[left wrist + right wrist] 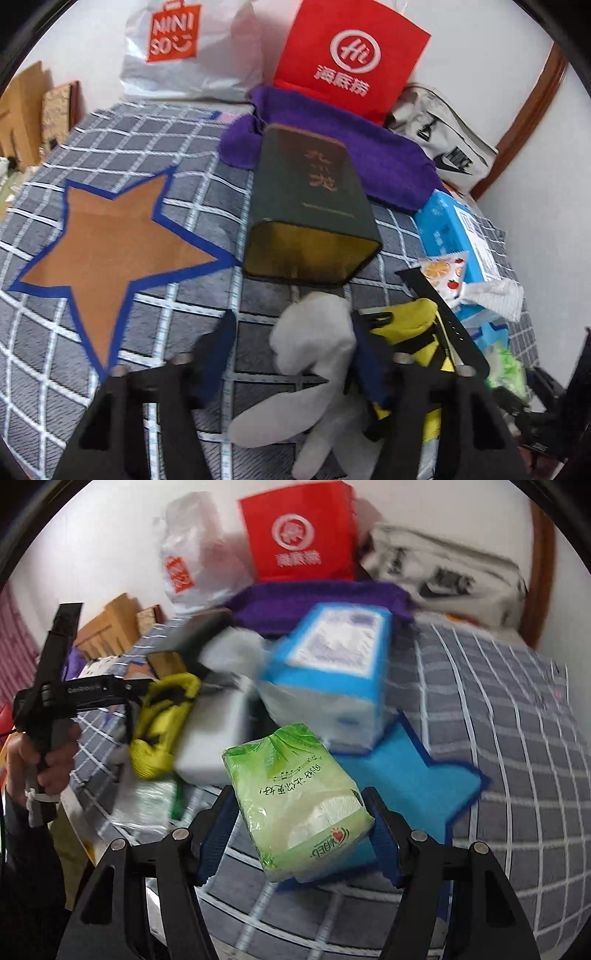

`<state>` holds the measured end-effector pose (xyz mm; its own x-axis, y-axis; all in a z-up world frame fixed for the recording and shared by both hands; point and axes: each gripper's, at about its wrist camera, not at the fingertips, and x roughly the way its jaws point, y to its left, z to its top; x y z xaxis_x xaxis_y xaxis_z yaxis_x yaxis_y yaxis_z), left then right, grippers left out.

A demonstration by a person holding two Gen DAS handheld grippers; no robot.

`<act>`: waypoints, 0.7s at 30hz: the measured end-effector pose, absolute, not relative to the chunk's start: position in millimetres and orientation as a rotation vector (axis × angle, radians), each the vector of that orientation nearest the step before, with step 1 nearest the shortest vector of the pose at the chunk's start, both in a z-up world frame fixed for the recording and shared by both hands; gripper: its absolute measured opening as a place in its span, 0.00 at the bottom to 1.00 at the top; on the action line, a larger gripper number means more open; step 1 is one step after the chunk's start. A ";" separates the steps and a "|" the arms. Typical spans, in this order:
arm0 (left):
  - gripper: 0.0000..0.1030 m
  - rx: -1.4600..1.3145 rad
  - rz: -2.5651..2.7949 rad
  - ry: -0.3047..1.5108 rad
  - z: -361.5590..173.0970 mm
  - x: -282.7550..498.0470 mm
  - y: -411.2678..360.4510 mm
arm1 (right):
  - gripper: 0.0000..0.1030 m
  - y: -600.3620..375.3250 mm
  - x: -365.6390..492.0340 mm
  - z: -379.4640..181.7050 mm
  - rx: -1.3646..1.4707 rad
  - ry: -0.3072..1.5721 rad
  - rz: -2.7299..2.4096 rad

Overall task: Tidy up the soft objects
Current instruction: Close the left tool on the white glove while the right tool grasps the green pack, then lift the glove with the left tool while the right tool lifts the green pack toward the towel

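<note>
In the left wrist view my left gripper (295,354) is open, its blue-padded fingers either side of a grey plush toy (314,343) lying on the checked bedspread (177,147). A yellow pouch with black straps (413,332) lies just right of it. In the right wrist view my right gripper (301,830) is shut on a green pack of tissues (295,805), held above a blue star mat (413,779). A blue tissue pack (332,672) lies behind it, and also shows in the left wrist view (450,229). The yellow pouch (162,723) and left gripper's handle (55,686) show at left.
An orange star mat (107,243) lies left. A dark green tin (314,206) lies open-ended behind the plush, on a purple towel (369,147). A white Miniso bag (184,48), a red bag (351,55) and a Nike bag (443,147) stand against the wall. A black strap (443,317) lies at right.
</note>
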<state>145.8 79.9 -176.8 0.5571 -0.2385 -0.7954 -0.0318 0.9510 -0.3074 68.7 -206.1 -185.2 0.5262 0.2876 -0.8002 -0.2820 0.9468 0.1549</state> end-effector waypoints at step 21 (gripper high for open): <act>0.17 -0.246 -0.075 0.820 -97.1 119.2 99.4 | 0.64 -194.6 64.0 -152.7 -0.017 0.884 0.324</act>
<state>119.2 99.4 -97.1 0.6815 -0.1613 -0.7139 -0.0285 0.9688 -0.2460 64.0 -194.6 -152.7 0.5881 0.2714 -0.7619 -0.2854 0.9510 0.1185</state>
